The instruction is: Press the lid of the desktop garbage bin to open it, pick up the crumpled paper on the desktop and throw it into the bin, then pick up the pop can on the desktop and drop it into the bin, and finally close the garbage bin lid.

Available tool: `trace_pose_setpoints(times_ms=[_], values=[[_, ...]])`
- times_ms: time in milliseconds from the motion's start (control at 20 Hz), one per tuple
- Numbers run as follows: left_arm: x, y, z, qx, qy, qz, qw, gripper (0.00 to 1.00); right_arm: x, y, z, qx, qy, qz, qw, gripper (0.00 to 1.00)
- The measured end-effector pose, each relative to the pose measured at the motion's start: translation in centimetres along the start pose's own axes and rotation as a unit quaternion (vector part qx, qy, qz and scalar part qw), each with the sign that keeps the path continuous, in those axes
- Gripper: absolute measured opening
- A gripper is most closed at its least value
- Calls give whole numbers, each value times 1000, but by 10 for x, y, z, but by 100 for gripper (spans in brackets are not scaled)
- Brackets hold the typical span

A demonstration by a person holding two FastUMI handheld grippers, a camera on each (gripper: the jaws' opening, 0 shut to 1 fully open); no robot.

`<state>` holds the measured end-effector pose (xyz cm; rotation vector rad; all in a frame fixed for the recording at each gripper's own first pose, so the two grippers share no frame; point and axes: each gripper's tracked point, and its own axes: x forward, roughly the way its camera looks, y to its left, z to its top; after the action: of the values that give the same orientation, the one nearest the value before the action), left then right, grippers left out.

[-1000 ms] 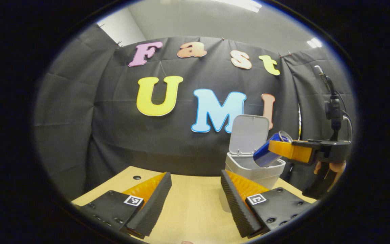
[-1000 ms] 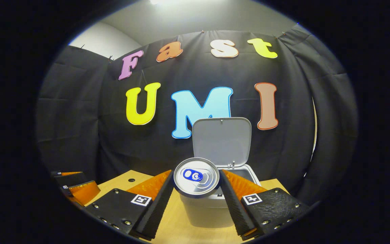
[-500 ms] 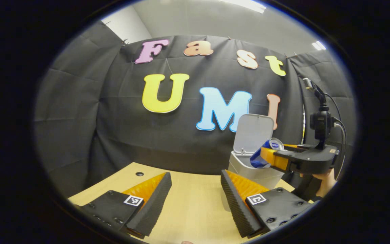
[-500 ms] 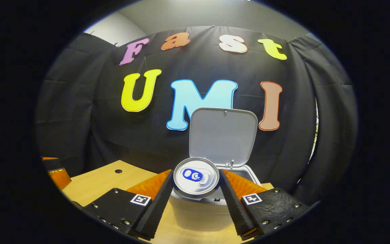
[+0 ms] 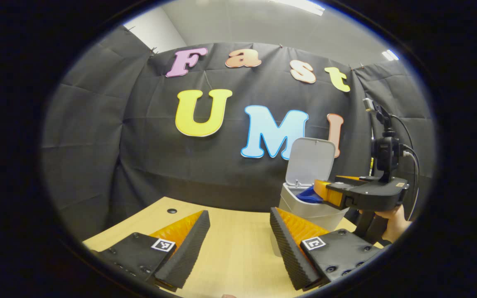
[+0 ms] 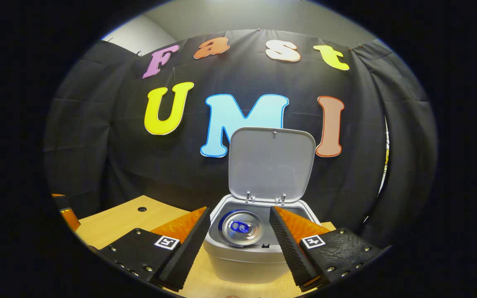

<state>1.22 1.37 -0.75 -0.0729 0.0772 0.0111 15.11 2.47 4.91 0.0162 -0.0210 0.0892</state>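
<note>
Lying in the bin [image 6: 259, 258], pop can [image 6: 239, 228]

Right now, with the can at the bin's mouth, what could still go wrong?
The blue aluminium pop can lies tilted in the mouth of the grey plastic desktop bin, perhaps not fully down; it could block closing. The right tool, open, hangs just over the rim and may knock the bin. The upright grey lid still needs closing.
</note>
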Motion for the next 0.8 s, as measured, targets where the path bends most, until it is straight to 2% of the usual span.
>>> trace_pose_setpoints(times_ms=[550,800], values=[[-3,-2,5,-3,-5,-14,1000,95,-12,-6,8,1,7,-7,1000,92],[-3,-1,12,23,-12,-32,999,95,-6,-14,27,8,8,-18,1000,92]])
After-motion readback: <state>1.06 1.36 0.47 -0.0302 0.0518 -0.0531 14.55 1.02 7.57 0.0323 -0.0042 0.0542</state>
